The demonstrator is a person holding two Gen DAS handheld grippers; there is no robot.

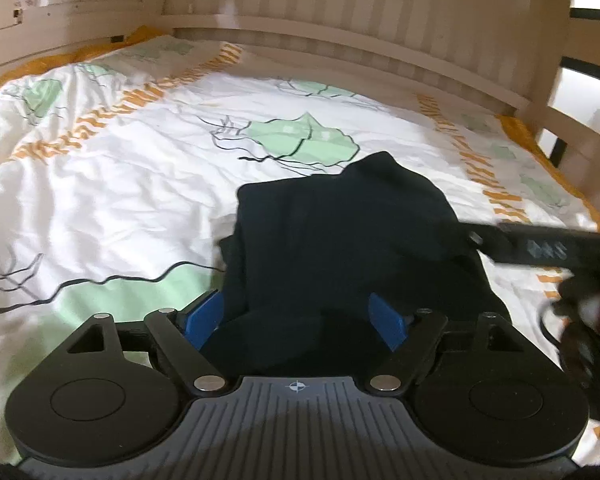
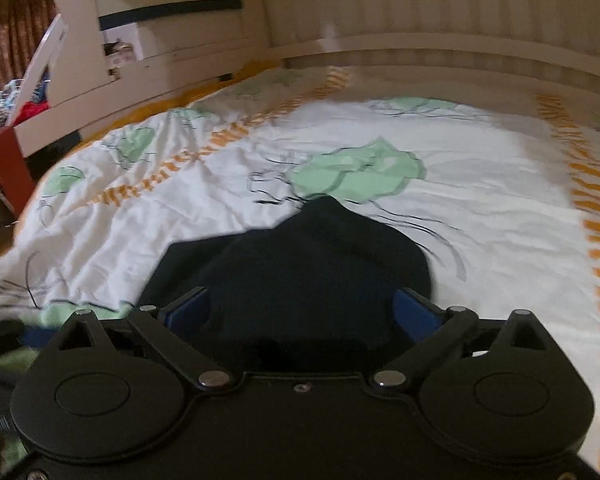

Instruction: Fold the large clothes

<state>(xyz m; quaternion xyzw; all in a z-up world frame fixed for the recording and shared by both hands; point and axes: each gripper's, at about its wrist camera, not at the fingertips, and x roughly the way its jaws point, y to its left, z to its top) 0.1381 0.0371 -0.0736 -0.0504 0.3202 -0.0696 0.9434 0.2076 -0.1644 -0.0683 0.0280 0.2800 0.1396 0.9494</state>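
Note:
A dark navy garment [image 1: 340, 240] lies bunched on the white bedspread and fills the space between my left gripper's blue fingers [image 1: 204, 316]. My left gripper [image 1: 300, 312] stands wide open with cloth draped over and between its jaws. In the right wrist view the same garment [image 2: 300, 272] lies between my right gripper's blue fingers [image 2: 416, 316]. My right gripper [image 2: 300, 312] is also spread wide, with cloth heaped in the gap. The right gripper's black body [image 1: 560, 248] shows at the right edge of the left wrist view, beside the garment.
The bedspread [image 1: 140, 168] is white with green leaves and orange stripes. A pale wooden headboard and rail [image 1: 340, 40] run along the far side. A shelf with clutter and a red box [image 2: 8, 160] stand at the left of the bed.

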